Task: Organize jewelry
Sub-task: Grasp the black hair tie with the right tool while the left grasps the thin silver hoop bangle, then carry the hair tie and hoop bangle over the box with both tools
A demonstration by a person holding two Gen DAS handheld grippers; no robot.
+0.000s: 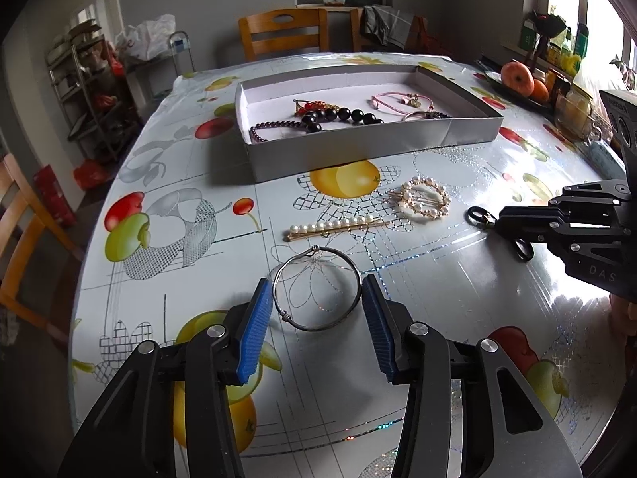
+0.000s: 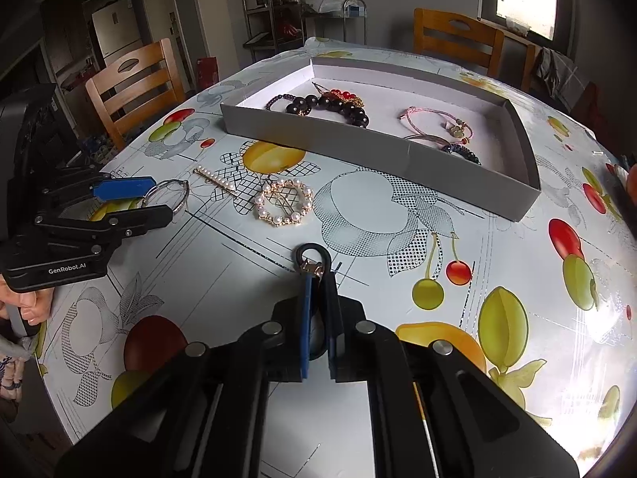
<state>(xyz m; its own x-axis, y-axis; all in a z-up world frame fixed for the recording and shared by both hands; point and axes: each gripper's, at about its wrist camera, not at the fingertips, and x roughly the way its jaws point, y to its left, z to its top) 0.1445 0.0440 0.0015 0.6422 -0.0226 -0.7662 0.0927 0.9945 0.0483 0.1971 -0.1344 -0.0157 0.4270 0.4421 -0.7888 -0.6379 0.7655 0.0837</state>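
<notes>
table (image 1: 191,207) | on it: grey tray (image 1: 358,147); bangle (image 1: 317,288); pearl pin (image 1: 336,226); pearl brooch (image 1: 424,199)

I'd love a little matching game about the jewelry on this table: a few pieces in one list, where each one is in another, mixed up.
Pieces:
1. silver bangle
2. black hair tie
3. pink cord bracelet
4. round pearl clip

Places:
A. inside the grey box
B. lying free on the tablecloth
C. between the open left hand-held gripper fingers
D. pinched in the right hand-held gripper

Pairs: 1-C, 2-D, 3-A, 4-B

The right hand-held gripper (image 2: 316,318) hides most of the black cord bracelet (image 2: 313,257) between its fingers
</notes>
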